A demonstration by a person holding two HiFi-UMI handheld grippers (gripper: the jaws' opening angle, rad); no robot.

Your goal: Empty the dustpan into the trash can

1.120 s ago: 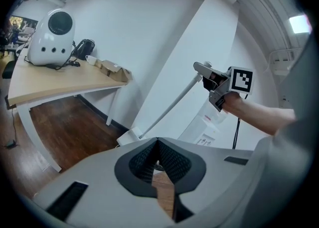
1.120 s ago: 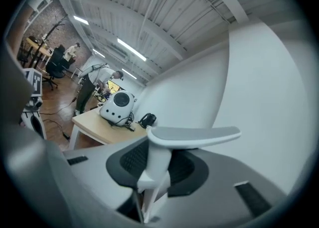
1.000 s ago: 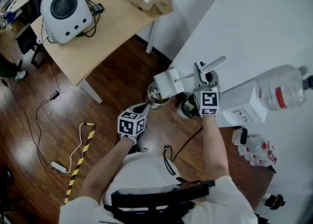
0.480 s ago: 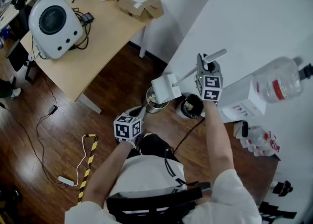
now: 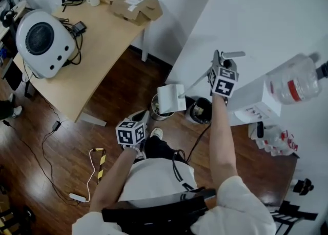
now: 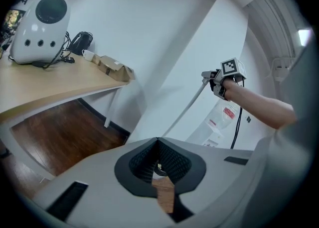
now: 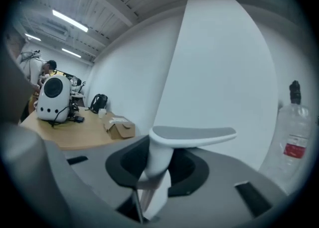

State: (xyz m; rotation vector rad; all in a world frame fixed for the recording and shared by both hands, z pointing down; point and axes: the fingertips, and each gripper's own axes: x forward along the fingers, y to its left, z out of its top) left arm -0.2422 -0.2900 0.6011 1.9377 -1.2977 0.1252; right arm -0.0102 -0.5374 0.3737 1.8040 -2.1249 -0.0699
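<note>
- My right tongs [image 7: 156, 171] pinch the white dustpan [image 5: 170, 98] by its handle; the pan hangs above the trash can [image 5: 156, 114].
- My left tongs [image 6: 158, 145] are pressed together, empty.

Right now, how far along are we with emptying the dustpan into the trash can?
Done: the dustpan is lifted, its handle clamped by the right gripper, and the pan hangs over the trash can. In hand: holding it above the opening. Left: tipping it out; whether dirt has dropped I cannot tell. The left gripper is shut and empty, near the can.
</note>
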